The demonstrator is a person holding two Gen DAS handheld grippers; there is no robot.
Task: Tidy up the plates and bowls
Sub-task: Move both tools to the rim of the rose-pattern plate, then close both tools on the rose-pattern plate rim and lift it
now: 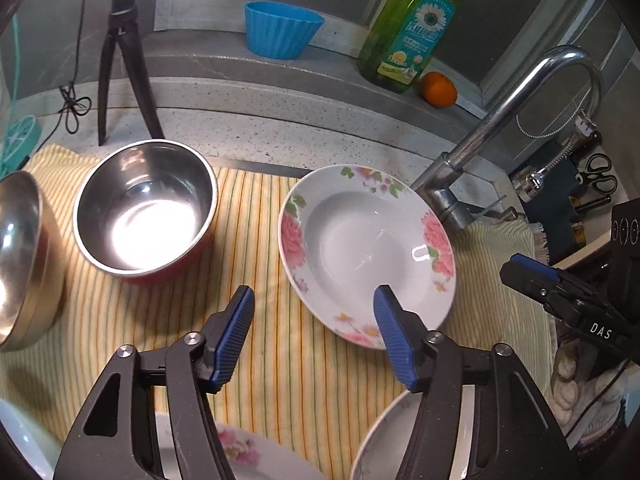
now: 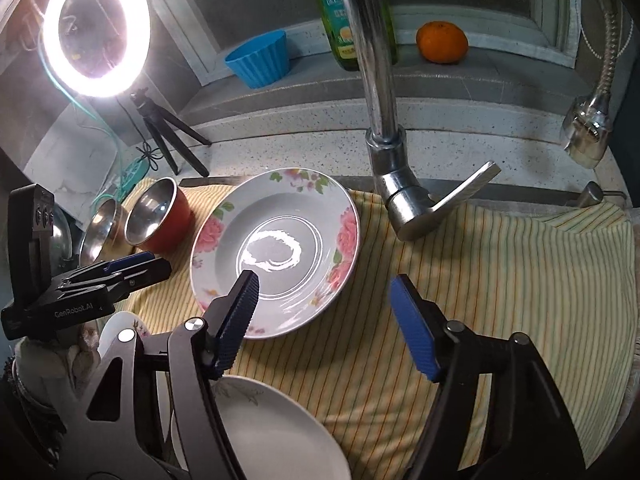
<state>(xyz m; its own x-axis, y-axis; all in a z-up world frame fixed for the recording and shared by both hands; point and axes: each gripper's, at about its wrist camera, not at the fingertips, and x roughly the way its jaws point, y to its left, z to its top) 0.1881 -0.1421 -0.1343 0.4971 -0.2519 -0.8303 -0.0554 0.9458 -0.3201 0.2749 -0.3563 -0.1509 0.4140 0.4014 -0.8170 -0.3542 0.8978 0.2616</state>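
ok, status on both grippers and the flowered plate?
Left gripper open, empty. Right gripper open, empty. Flowered plate flat on striped cloth, untouched. Faucet close behind.

Ahead of the left gripper (image 1: 314,322), whose finger pads (image 1: 236,336) are ribbed blue rubber on matt black plastic arms, lies a glossy glazed flowered plate (image 1: 360,240) on a soft striped woven cloth (image 1: 280,380). To its left stands a polished steel bowl (image 1: 144,204) with a red outer coat. Beyond, the counter (image 1: 280,136) is speckled stone, the faucet (image 1: 500,120) shiny chrome, the blue cup (image 1: 280,30) ribbed matt plastic.
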